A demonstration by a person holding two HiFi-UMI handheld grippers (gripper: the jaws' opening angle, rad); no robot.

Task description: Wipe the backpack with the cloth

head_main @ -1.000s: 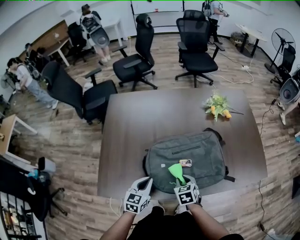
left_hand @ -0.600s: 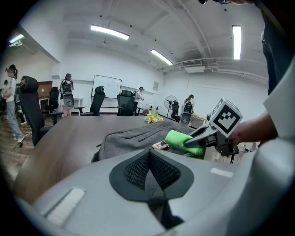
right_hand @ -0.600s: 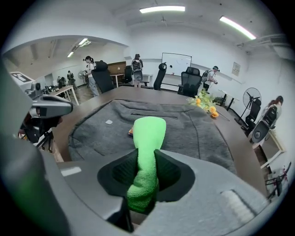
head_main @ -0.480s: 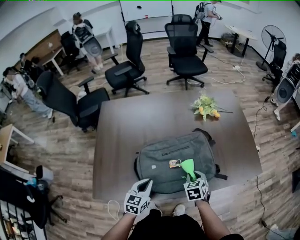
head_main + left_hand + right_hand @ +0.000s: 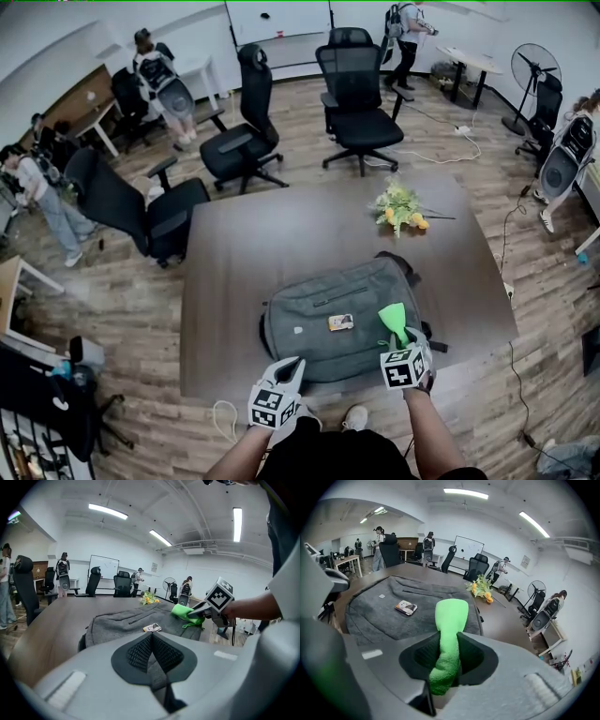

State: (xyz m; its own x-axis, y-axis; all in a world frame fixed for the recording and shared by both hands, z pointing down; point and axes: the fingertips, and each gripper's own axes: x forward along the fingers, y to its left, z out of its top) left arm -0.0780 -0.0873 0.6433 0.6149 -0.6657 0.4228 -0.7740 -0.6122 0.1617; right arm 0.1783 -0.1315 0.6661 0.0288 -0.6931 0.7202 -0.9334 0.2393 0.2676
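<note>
Head view: grey backpack [image 5: 309, 330] lying flat on the near half of a dark worktop [image 5: 272, 244], a small card [image 5: 340, 322] on top of it. Right gripper [image 5: 400, 343] at the backpack's right end, with a green cloth [image 5: 394, 321] sticking out ahead of it over the fabric. Left gripper [image 5: 289, 365] low at the worktop's near edge, just beside the backpack's near side and apart from the cloth. Bunch of yellow flowers [image 5: 398, 206] toward the far right of the worktop, well apart from the backpack. Office chairs [image 5: 356, 103] beyond the far edge.

Left gripper view: fingers [image 5: 138, 653] pressed together, nothing between them. Past them the backpack and the card. To the right, the cloth in the right gripper, right at the backpack's end; touching the fabric or not, hard to tell.

Right gripper view: fingers [image 5: 474, 657] closed tight on the cloth, bunched narrow between them and widening to a flat rounded end ahead. Below and beyond it the backpack, the card to the left of the cloth. Flowers further back on bare worktop.
</note>
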